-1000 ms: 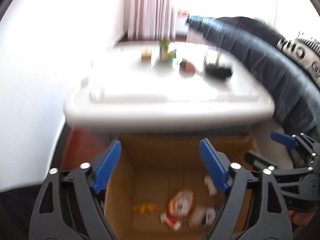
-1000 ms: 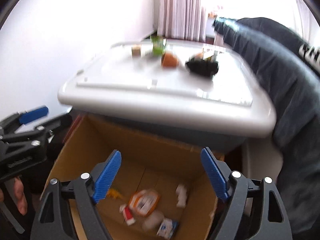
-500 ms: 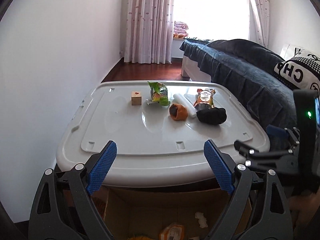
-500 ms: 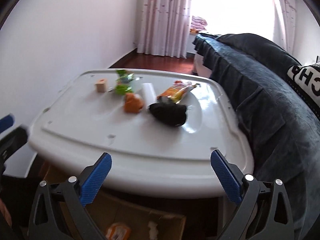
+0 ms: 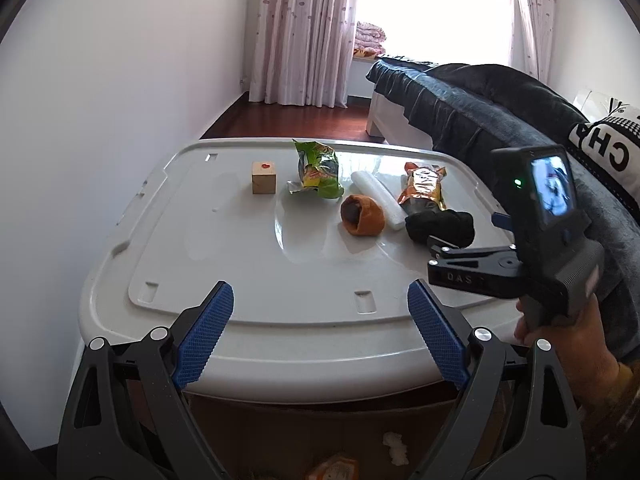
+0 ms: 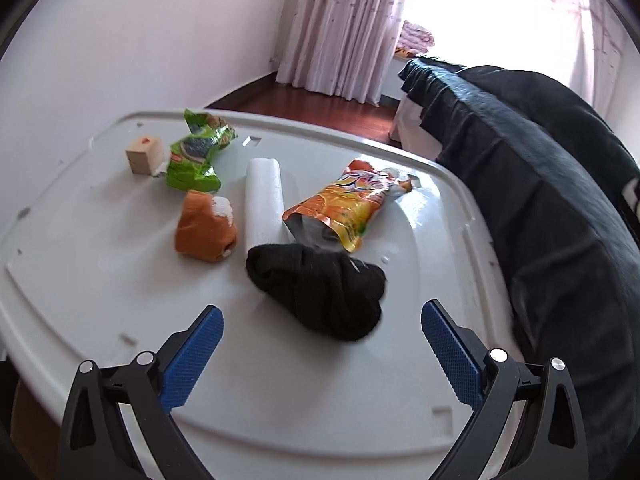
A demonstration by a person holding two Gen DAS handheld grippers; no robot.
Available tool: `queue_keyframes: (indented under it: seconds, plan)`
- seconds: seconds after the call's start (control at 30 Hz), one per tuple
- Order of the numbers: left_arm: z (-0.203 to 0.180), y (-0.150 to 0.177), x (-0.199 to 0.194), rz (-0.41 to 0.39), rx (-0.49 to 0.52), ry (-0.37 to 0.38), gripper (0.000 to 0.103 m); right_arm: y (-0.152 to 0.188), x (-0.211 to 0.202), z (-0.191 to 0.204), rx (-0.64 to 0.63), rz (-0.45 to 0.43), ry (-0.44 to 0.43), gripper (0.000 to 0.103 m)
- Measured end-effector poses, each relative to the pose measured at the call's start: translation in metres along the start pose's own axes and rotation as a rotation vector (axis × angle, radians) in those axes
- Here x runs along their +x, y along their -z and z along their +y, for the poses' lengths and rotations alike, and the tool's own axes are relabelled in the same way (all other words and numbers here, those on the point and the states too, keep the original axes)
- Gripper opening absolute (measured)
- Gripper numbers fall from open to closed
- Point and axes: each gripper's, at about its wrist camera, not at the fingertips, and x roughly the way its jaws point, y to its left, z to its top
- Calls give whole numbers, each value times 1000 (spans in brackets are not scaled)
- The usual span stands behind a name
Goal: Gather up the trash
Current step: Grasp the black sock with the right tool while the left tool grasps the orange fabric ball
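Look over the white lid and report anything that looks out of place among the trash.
Two balled socks lie among the wrappers on the white plastic lid: a black balled sock and an orange balled sock. They are clothing, not litter. The small wooden cube with a red mark also looks unlike trash.

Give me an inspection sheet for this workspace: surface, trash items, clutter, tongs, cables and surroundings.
Surface: grey plastic lid, flat, serving as the tabletop.
Job's things: green wrapper; orange wrapper, lying open; white foam roll between them; cardboard box below the near edge with scraps inside.
Clutter: wooden cube beside the green wrapper; orange sock; black sock bundle, nearest the right tongs.
Grippers: left tongs open, empty, at the lid's near edge; right tongs open, empty, over the lid facing the black sock bundle.
Cables: nothing seen.
Surroundings: dark blanket on a bed at right; curtains; white wall at left.
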Motion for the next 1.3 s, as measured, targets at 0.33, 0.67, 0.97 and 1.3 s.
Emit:
queue_keyframes:
  seconds: [0.33, 0.67, 0.97, 1.3]
  plan:
    - [8, 6, 15, 37, -22, -4, 87, -23, 48, -7, 29, 67, -38, 98]
    - [7, 6, 18, 49, -23, 1, 87, -18, 52, -12, 56, 105, -84, 48]
    - [-12, -33, 60, 47, -56, 77, 87, -20, -36, -41, 50, -28, -77, 49]
    - [-30, -57, 147, 139, -67, 47, 87, -19, -60, -54, 52, -90, -89, 50]
